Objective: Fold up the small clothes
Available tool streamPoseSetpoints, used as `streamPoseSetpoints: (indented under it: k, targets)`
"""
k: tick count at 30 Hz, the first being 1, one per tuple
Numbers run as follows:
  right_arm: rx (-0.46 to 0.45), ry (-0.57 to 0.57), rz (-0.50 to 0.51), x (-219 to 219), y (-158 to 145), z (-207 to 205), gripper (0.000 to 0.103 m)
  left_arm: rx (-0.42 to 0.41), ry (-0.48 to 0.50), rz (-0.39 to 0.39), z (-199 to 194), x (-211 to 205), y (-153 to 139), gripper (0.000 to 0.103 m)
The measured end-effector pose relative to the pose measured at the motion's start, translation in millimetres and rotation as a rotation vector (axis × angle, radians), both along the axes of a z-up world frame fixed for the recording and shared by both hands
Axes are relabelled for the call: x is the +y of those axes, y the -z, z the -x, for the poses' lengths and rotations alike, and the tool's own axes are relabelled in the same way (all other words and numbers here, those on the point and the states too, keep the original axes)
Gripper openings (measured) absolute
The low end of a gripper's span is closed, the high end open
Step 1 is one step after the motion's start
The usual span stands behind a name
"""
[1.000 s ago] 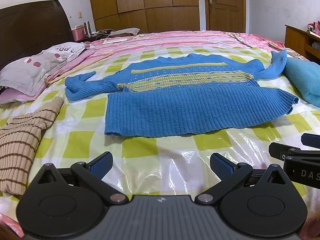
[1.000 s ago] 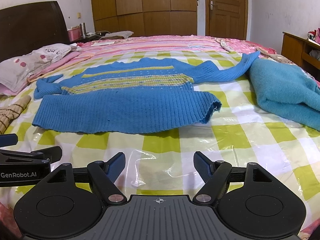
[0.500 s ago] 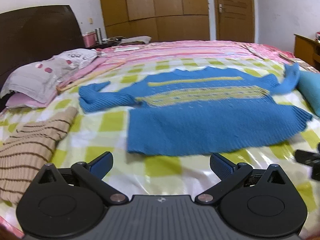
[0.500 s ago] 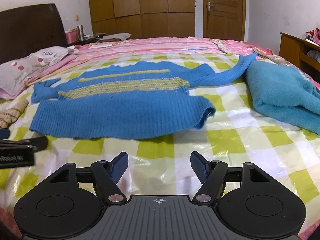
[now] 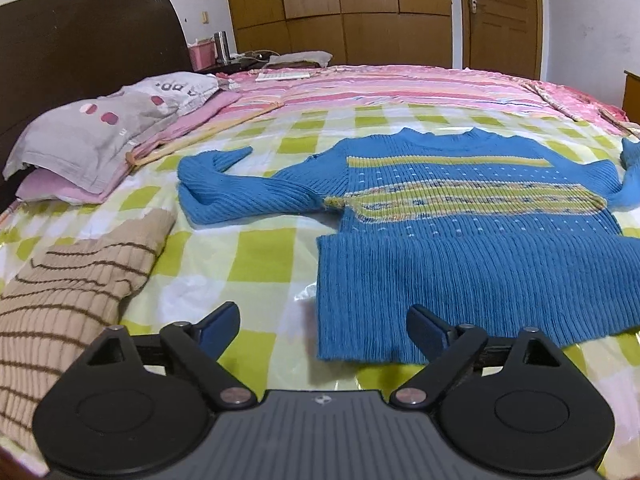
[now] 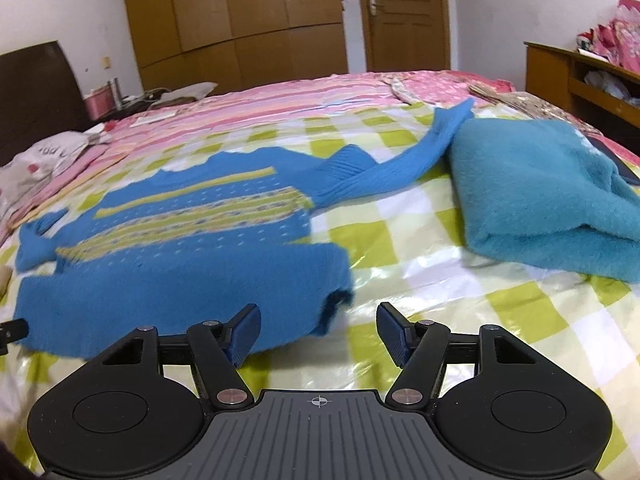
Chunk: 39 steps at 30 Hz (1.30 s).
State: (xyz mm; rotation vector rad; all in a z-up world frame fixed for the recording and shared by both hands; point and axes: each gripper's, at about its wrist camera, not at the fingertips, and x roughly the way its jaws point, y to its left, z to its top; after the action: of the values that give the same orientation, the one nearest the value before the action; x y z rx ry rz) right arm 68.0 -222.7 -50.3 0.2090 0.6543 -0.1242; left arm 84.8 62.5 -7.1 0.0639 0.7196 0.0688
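A blue knit sweater with yellow-green stripes lies flat, front up, on the checked plastic sheet over the bed, sleeves spread out. My left gripper hovers at its lower left hem corner. The jaws are closing with the corner between them, and the pads are not touching the knit. My right gripper is at the sweater's lower right hem corner. Its jaws are also closing around that corner without pressing it.
A beige garment with brown stripes lies left of the sweater, below pillows at the dark headboard. A folded teal blanket lies to the right, touching the sweater's right sleeve. A wooden side table stands beyond the bed.
Both grippers moved apart and forward to the sweater's two hem corners, the left one leftward, the right one rightward. Both pairs of jaws narrowed slightly. The right gripper dropped out of the left view.
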Motion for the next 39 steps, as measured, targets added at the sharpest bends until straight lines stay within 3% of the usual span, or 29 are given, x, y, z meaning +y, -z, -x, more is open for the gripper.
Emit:
streamPoseSetpoints:
  k: [6, 9, 11, 12, 14, 16, 22, 32, 39]
  targets:
    - [0.035, 0.016, -0.047, -17, 7, -16, 0.063, 0.045, 0.022, 0.02, -16, 2, 8, 0.082]
    - [0.057, -0.001, -0.057, -17, 11, -26, 0.062, 0.075, 0.039, 0.042, -22, 3, 12, 0.068]
    - [0.073, -0.011, -0.078, -18, 14, -31, 0.041, 0.09, 0.048, 0.077, -24, 5, 13, 0.048]
    - [0.084, -0.02, -0.106, -20, 16, -34, 0.036, 0.094, 0.052, 0.103, -25, 6, 12, 0.045]
    - [0.092, -0.035, -0.166, -24, 16, -35, 0.015, 0.098, 0.055, 0.149, -26, 9, 10, 0.029]
    - [0.086, -0.047, -0.181, -23, 13, -34, 0.007, 0.098, 0.061, 0.191, -25, 12, 7, 0.021]
    - [0.061, -0.104, -0.195, -19, -3, -14, 0.004, 0.088, 0.102, 0.232, -3, 19, -5, 0.013]
    - [0.097, -0.202, -0.205, -18, -26, 54, 0.003, 0.141, 0.128, 0.279, 56, 41, -14, 0.013]
    - [0.19, -0.22, -0.198, -13, -16, 85, 0.003, 0.205, 0.136, 0.22, 87, 43, -7, 0.013]
